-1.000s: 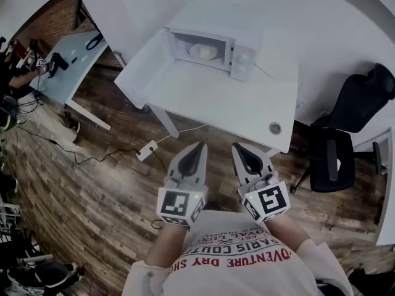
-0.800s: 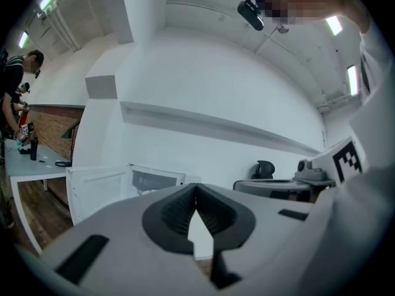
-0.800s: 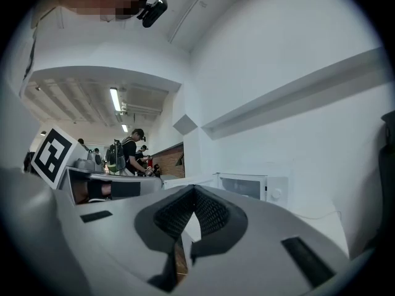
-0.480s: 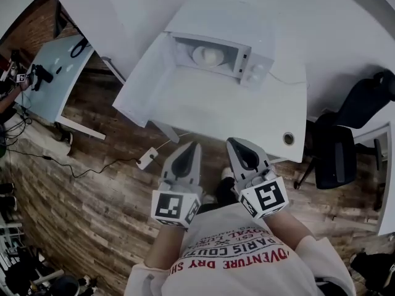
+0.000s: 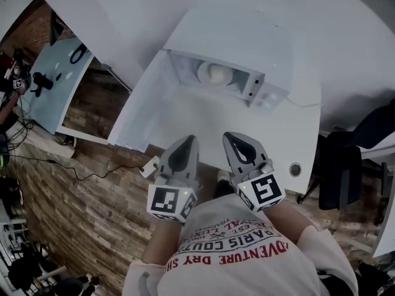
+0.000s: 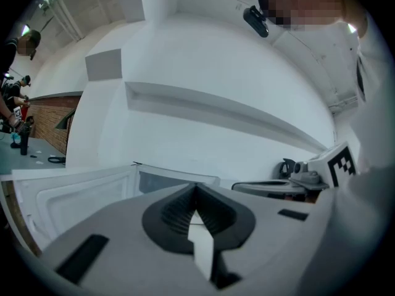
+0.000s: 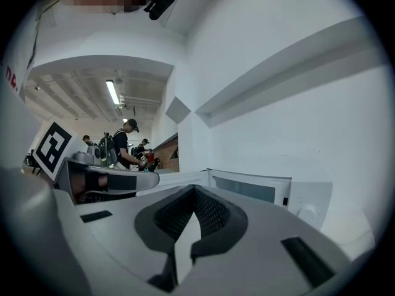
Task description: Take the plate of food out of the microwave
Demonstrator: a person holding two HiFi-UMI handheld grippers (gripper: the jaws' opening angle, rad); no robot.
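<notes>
Two grippers, the left gripper (image 5: 187, 142) and the right gripper (image 5: 232, 137), show side by side in the head view. Both are empty with jaws together, over the near edge of the white table (image 5: 278, 134). The plate of food (image 5: 216, 73) sits inside the microwave (image 5: 228, 42), straight ahead of both and well apart. It lies roughly between their lines, so neither is clearly nearer. The door (image 5: 139, 110) hangs open to the left, so I judge the reach runs straight forward into the cavity. The left gripper view shows closed jaws aimed at the open door and cavity front; no plate can be made out. The right gripper view shows closed jaws with the microwave ahead, slightly right.
</notes>
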